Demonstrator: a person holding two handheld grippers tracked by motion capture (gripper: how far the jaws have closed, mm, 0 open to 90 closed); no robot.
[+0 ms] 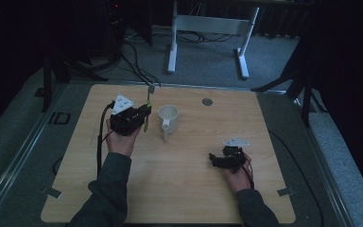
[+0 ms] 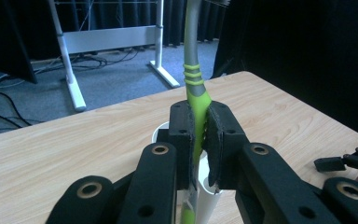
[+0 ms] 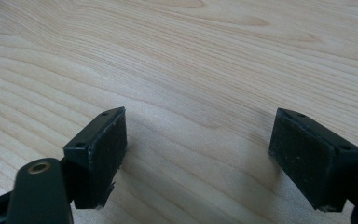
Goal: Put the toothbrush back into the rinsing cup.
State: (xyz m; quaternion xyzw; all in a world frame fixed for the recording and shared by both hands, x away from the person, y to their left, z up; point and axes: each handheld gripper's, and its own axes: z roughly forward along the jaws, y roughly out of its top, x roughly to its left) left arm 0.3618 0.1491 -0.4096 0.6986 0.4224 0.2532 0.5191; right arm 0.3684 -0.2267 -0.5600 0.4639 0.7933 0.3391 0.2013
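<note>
Wooden surface [image 1: 179,175], mostly bare: one mug [image 1: 168,117]; left hand-held gripper [image 1: 144,113] pinching one toothbrush [image 2: 194,88]; right hand-held gripper [image 1: 213,159] spread.

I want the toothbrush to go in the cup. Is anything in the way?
Nothing visible is. The left gripper holds the toothbrush upright just beside the cup, whose open top looks empty. The right gripper rests far off on the table.

High view looks down over the whole bench [image 1: 179,189]; left gripper view faces across it, sharing the cup [image 1: 168,116]; right gripper view hugs bare wood
</note>
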